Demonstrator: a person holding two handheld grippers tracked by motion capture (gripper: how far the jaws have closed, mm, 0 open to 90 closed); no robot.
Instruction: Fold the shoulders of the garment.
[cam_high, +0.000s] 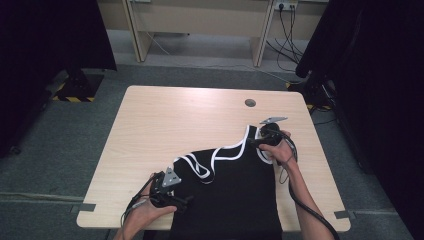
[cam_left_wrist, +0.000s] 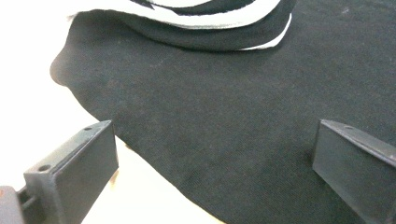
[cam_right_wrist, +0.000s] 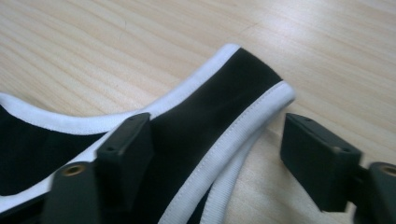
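Right claw (cam_right_wrist: 215, 163) stands apart astride the black top's (cam_high: 235, 190) white-edged strap (cam_right_wrist: 219, 107), pads not pressing it.

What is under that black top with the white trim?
The black top lies flat on the wooden table, whose bare surface shows around it. Its lower end hangs past the near edge. Anything beneath the cloth itself is covered.

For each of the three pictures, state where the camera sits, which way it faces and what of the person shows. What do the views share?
High view: above the person's side, facing forward and down on the table; forearms, left gripper, right gripper.
Left gripper view: rides that gripper, facing across the black top; open jaws.
Right gripper view: faces the shoulder strap between open jaws.
Shared: the top.
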